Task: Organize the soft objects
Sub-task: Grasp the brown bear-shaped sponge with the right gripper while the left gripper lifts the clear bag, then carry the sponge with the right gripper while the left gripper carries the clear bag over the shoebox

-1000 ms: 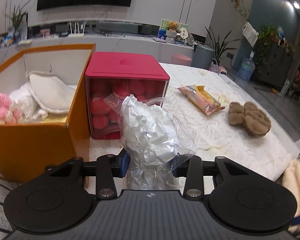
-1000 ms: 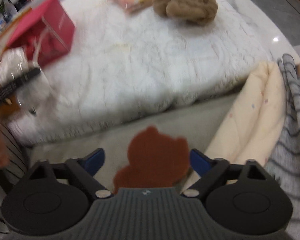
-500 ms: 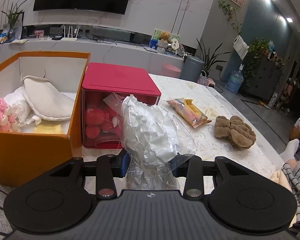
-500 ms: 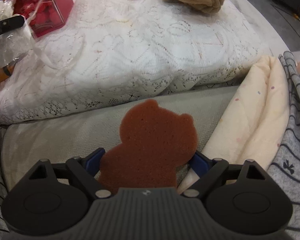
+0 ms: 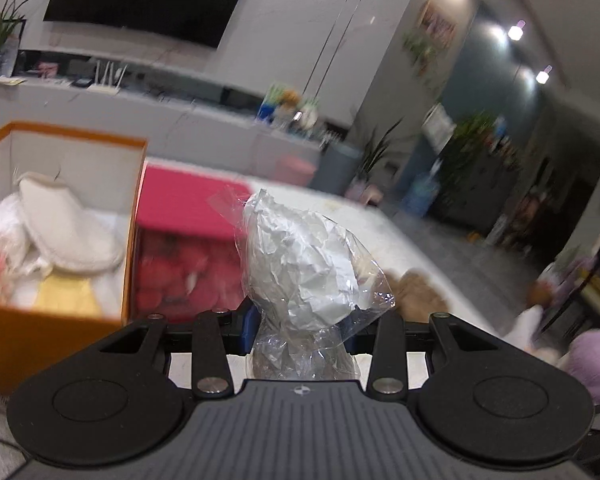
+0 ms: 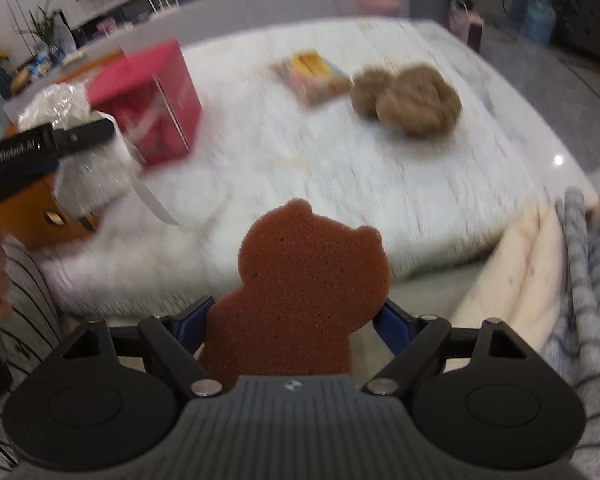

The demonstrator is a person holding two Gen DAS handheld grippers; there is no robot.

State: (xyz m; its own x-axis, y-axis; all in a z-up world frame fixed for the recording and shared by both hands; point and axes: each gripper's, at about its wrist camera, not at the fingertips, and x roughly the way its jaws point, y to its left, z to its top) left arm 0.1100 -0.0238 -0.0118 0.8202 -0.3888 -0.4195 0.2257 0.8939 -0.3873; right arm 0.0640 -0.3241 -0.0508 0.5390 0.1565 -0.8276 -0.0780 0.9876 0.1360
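My left gripper is shut on a clear plastic bag stuffed with crumpled white material, held up in front of the orange box and the red box. Inside the orange box lie white and pink soft things. My right gripper is shut on a brown bear-shaped sponge, held in the air near the table's front edge. The right wrist view also shows the left gripper's finger pressed on the bag at the far left.
A white lace cloth covers the table. On it lie a brown plush and a pink-and-yellow packet, right of the red box. A cream blanket and striped fabric lie at the lower right. Both views are blurred.
The right gripper closed on the bear sponge and lifted it off the grey cushion toward the table. The left gripper rose and tilted upward, still holding the bag.
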